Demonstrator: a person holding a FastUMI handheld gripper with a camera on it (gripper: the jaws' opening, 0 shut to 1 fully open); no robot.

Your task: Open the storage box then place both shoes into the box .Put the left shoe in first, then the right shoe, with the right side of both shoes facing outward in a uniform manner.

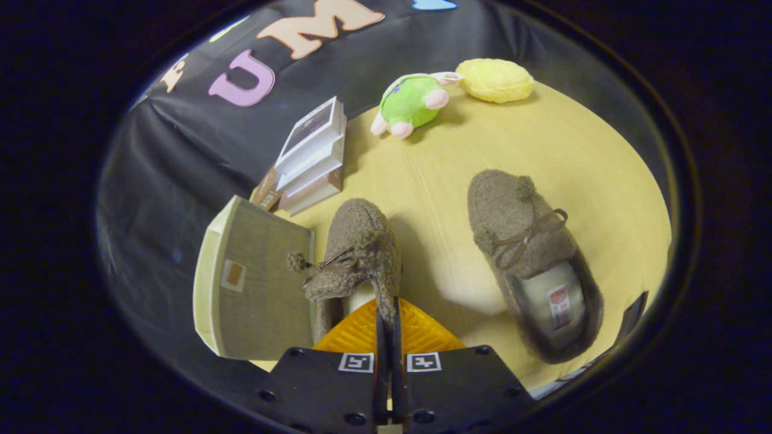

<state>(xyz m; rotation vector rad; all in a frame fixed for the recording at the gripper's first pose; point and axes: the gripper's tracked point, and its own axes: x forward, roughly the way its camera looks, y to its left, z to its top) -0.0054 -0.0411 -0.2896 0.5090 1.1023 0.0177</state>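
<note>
While clamped together on the collar of one shoe (356,256), claw (389,313) holds it long axis pointing straight ahead, storage box (256,283) just left, touching its side. Farther right on desk (434,181), second shoe (531,265) lies apart.

Count on table — two shoes (360,253) (531,262), one box (256,286), one stack of books (310,157). Soft items — one green plush (413,102), one yellow cushion (494,80). One gripper (389,313), its fingers pinched on a shoe's collar.
</note>
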